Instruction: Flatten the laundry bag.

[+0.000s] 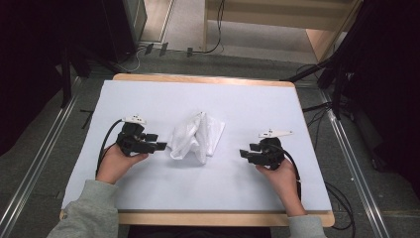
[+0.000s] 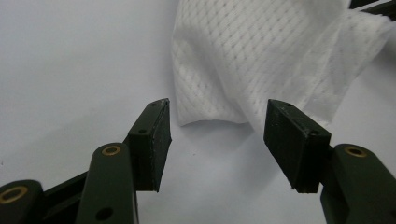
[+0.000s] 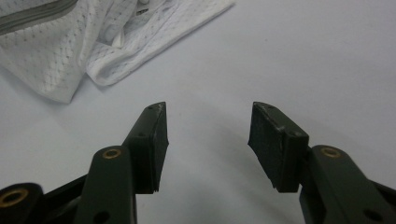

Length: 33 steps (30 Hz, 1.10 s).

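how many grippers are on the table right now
2. The left gripper sits open just left of the crumpled white mesh cloth; the right gripper is open, farther off on the cloth's right.

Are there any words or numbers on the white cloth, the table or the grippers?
None: no word, number or label can be read anywhere.
The cloth shows plain white mesh and a grey strip, no print.
The white table is blank.
The left gripper and right gripper are plain black, with brass rivets and no writing.
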Available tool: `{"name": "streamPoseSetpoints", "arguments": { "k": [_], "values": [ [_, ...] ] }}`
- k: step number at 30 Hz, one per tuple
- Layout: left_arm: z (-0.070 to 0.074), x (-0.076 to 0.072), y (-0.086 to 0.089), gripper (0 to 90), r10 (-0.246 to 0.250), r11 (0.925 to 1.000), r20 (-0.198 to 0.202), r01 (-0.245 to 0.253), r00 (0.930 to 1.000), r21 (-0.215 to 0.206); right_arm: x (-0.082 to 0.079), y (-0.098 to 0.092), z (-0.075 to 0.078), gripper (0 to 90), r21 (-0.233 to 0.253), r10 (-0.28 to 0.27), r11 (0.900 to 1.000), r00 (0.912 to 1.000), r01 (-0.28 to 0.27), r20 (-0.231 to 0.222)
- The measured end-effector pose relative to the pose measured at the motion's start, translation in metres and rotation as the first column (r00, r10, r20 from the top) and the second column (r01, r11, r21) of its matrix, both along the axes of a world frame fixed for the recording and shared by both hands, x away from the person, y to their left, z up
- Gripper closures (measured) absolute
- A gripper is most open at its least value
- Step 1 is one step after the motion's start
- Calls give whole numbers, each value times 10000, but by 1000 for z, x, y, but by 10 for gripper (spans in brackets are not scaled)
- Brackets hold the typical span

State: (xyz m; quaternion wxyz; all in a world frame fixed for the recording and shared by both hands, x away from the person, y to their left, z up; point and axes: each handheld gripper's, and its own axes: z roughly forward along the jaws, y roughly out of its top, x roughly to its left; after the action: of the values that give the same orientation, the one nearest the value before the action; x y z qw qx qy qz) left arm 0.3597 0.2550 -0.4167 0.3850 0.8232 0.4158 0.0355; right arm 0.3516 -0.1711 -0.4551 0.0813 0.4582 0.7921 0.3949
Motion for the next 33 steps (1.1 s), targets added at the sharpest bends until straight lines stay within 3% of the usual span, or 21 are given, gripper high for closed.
{"name": "streamPoseSetpoints", "arguments": {
  "k": [5, 10, 18, 27, 29, 31, 32, 33],
  "values": [
    [11, -10, -11, 430, -342, 9994, 312, 340, 9989, 70, 5, 10, 2, 508, 35, 260, 9997, 9996, -261, 65],
    [15, -13, -25, 435, -631, 9978, 325, 625, 9975, 203, 10, 22, 5, 528, 48, 467, 9989, 9989, -468, 105],
    [20, -5, -41, 446, -681, 9976, 262, 684, 9973, -119, 20, 40, 10, 540, -27, 804, 9968, 9968, -804, 31],
    [20, 0, -59, 467, -803, 9962, 171, 797, 9966, 348, 32, 64, 16, 537, 30, 1159, 9933, 9932, -1159, 92],
    [12, 6, -61, 512, -685, 9963, 30, 682, 9976, 518, 39, 72, 19, 529, 56, 1292, 9916, 9915, -1293, 148],
    [10, 8, -61, 646, -673, 9963, -8, 672, 9977, 541, 43, 79, 19, 524, 156, 1377, 9903, 9904, -1379, 133],
    [8, 9, -61, 646, -584, 9969, -6, 583, 9983, 528, 43, 79, 19, 524, 156, 1377, 9903, 9904, -1379, 133],
    [5, 10, -60, 723, -565, 9974, -14, 565, 9984, 446, 45, 81, 19, 519, 228, 1454, 9891, 9893, -1457, 136]
  ]
}}
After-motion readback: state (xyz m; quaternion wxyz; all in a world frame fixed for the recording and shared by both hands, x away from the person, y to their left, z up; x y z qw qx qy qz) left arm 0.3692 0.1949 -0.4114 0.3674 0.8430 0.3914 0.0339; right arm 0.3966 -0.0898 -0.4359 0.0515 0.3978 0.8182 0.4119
